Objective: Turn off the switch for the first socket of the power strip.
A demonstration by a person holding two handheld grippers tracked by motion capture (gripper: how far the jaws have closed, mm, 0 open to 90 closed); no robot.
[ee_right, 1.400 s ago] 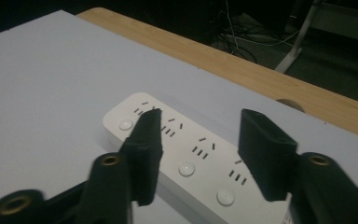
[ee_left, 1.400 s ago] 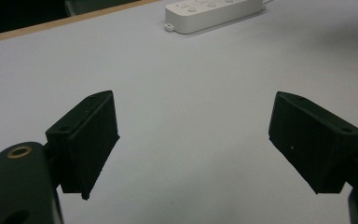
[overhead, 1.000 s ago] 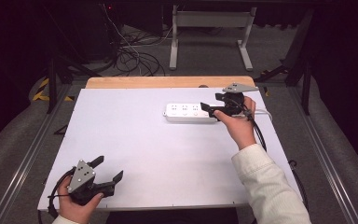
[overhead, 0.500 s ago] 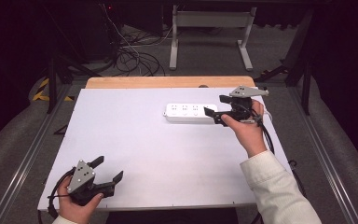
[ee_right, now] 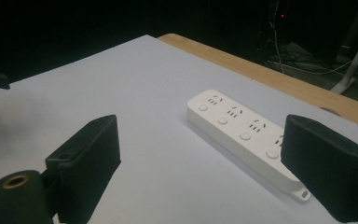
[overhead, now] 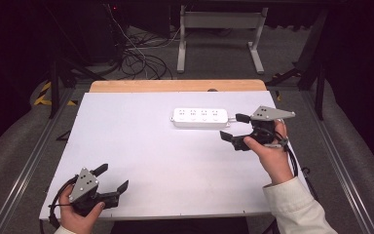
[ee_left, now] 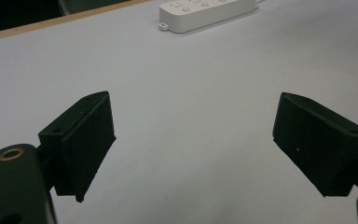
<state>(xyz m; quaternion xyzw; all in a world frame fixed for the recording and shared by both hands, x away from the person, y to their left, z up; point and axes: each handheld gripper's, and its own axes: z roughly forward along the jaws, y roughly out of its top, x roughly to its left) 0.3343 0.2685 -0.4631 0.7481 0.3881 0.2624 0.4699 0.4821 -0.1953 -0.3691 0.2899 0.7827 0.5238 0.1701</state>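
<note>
Nearby, right hand-held gripper (overhead: 235, 128) agape, power strip (overhead: 200, 117)

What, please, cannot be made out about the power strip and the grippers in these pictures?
- Power strip: its right end is cut off by the top edge in the left gripper view and covered by a finger in the right gripper view.
- Socket markings: too small in the high view.
- Left gripper: its cable passes under the table edge.

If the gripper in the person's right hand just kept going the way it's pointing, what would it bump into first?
Most likely the white power strip. The right gripper points left across the table with its jaws open, and in its own view the strip lies just ahead between them. Height is hard to judge, so it might pass just over it.
</note>
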